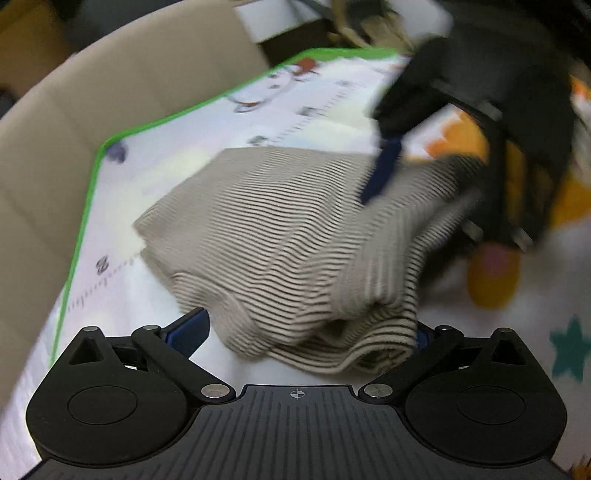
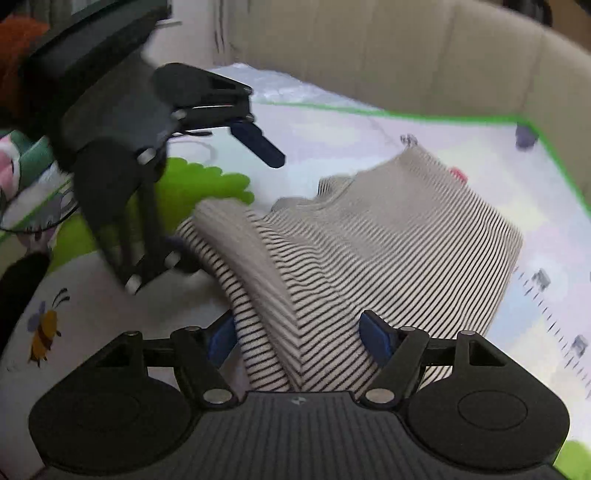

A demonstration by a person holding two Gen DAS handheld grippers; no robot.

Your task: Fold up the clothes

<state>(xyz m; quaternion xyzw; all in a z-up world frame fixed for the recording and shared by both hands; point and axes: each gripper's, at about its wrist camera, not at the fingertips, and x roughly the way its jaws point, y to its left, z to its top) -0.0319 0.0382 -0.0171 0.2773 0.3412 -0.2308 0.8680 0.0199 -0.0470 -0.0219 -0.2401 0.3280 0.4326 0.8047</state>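
Note:
A beige garment with thin dark stripes [image 1: 280, 236] lies partly folded on a printed play mat [image 1: 177, 155]. My left gripper [image 1: 310, 328] is open, its blue fingers either side of the garment's rolled near edge. The right gripper [image 1: 380, 173] shows at the far side, a blue finger over the cloth. In the right wrist view the garment [image 2: 388, 243] runs between the open blue fingers of my right gripper [image 2: 299, 339]. The left gripper [image 2: 207, 192] is at the left, open, one finger above the mat, the other at the garment's folded edge.
A beige padded wall [image 1: 74, 122] curves round the mat's green-trimmed edge, and it also shows in the right wrist view [image 2: 406, 55]. Dark clutter lies beyond the mat at the far top [image 1: 354, 22]. The mat [image 2: 92, 325] carries bright cartoon prints.

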